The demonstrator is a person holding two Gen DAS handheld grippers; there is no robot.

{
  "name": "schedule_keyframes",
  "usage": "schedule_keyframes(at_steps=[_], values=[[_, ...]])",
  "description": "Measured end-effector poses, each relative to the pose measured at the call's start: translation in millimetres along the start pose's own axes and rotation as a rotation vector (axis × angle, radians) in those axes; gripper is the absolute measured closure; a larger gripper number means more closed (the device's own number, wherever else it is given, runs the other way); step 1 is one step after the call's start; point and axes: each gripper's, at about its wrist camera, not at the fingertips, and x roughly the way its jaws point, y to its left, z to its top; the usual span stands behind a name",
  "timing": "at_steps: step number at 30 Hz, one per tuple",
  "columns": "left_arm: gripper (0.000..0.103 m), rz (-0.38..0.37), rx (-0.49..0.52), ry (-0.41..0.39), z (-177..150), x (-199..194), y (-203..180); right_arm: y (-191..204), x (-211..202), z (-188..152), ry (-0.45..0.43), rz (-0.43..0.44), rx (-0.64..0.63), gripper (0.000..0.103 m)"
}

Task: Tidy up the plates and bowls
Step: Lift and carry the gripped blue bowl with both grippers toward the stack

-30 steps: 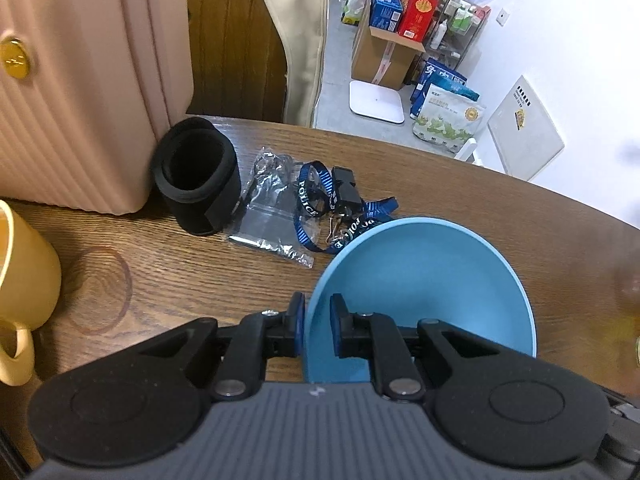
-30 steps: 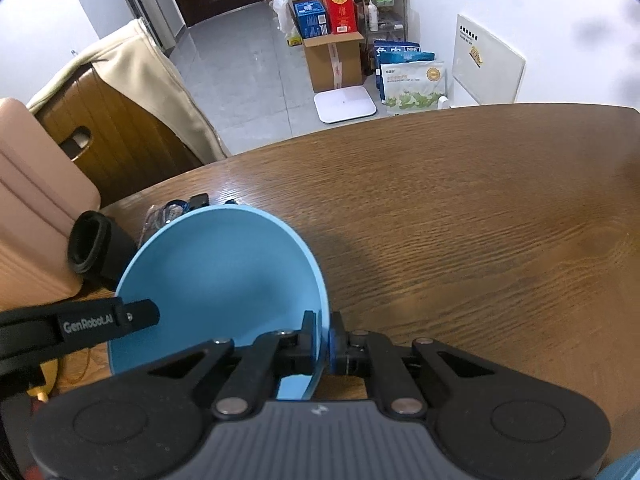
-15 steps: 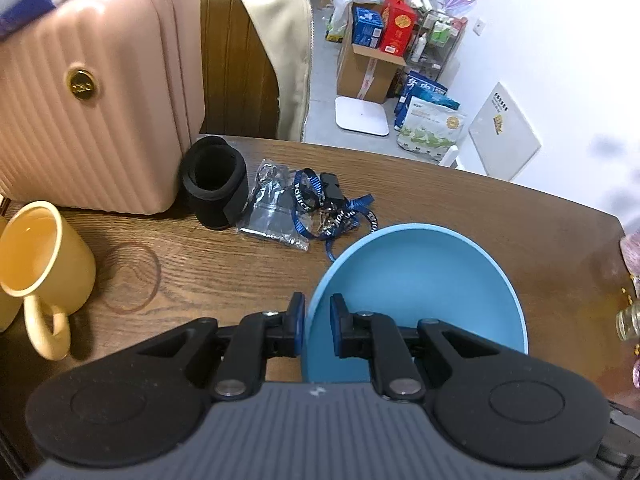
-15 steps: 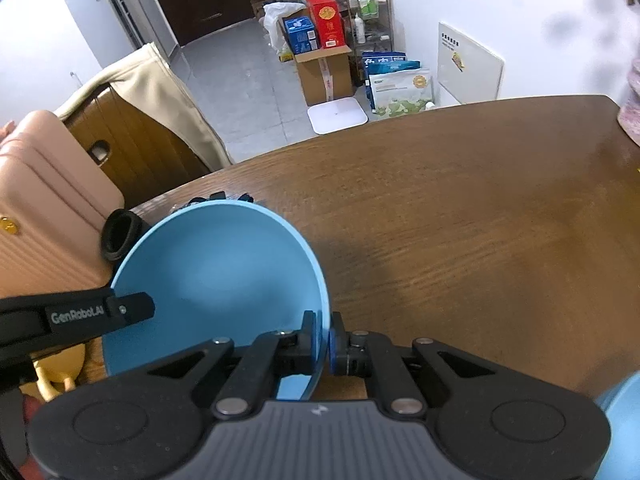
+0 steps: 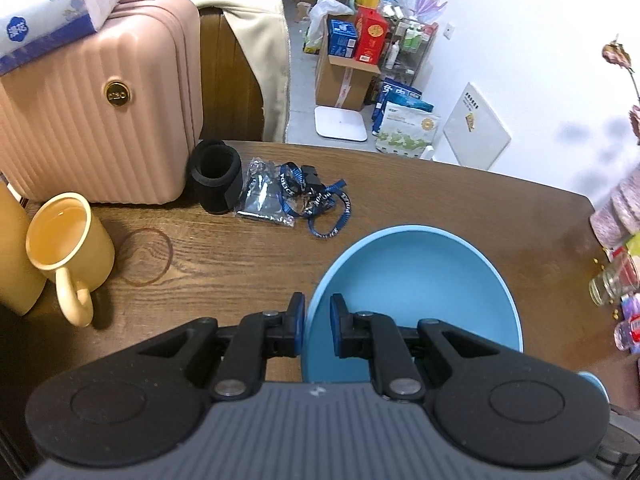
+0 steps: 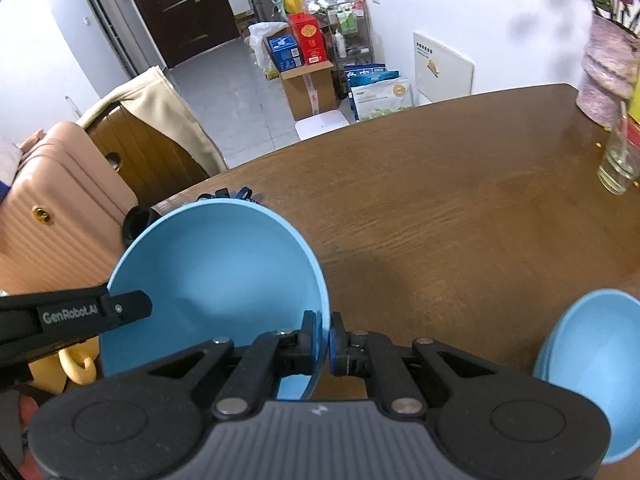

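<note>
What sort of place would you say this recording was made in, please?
Most likely a lived-in home, a dining area used partly for storage. A brown wooden dining table holds a ribbed pink suitcase and a yellow ceramic mug, while an open cardboard box of groceries sits on the tiled floor by a dark wooden door.

Bare wooden table [image 6: 460,220] lies open ahead; the mug [image 5: 68,246], suitcase [image 5: 100,108] and lanyard [image 5: 316,200] crowd its left, 1 glass jar [image 6: 618,164] its right.

blue bowl [image 6: 216,276] rim pinched in right gripper [image 6: 325,340], left gripper [image 6: 120,309] on far rim, second blue dish [image 6: 588,364] right of tongs
</note>
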Motion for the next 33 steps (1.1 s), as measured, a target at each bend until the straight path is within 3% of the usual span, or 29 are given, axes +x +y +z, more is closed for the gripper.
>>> schedule_keyframes(at_steps=[21,33], values=[[0.089,-0.064,0.061,-0.048,-53,-76,5,1,-78,-63,-0.086,-0.038,0.037,0.097],[0.089,-0.099,0.117,-0.029,-87,-95,7,-2,-103,-105,-0.1,-0.078,0.088,0.097]])
